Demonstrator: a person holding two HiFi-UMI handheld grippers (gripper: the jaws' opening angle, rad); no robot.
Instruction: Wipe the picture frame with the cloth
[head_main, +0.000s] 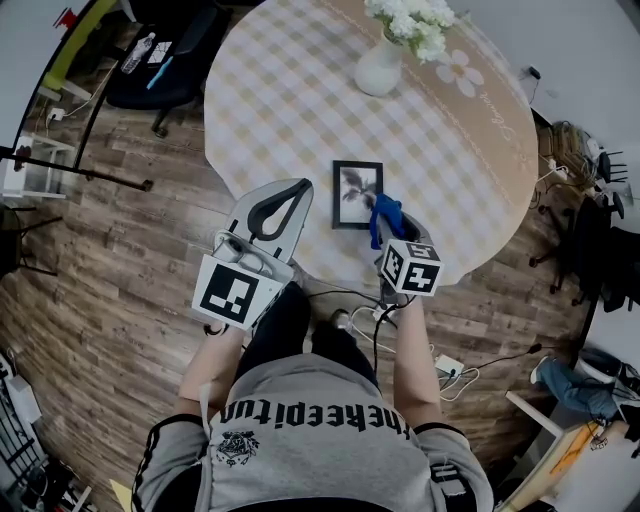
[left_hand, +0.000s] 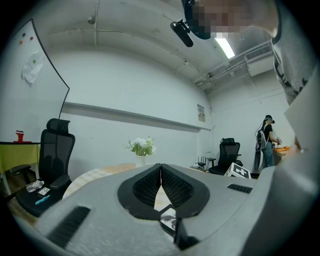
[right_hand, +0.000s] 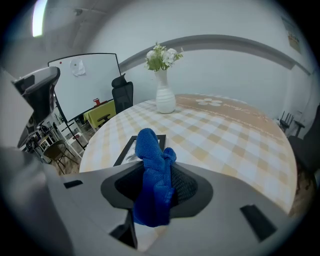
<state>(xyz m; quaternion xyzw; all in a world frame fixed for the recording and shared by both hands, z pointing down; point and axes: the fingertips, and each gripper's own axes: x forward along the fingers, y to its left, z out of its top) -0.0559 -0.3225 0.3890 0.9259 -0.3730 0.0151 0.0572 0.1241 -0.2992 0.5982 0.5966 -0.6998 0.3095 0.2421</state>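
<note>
On checked table (head_main: 300, 110), black picture frame (head_main: 357, 194), bunched blue cloth (head_main: 385, 215)

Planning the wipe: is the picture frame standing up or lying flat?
Lying flat. The picture frame lies face up on the table; the head view looks down onto its whole front.

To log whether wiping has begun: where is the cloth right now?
The blue cloth is clamped between the jaws of the right gripper, by the right edge of the picture frame lying flat on the checked table.
</note>
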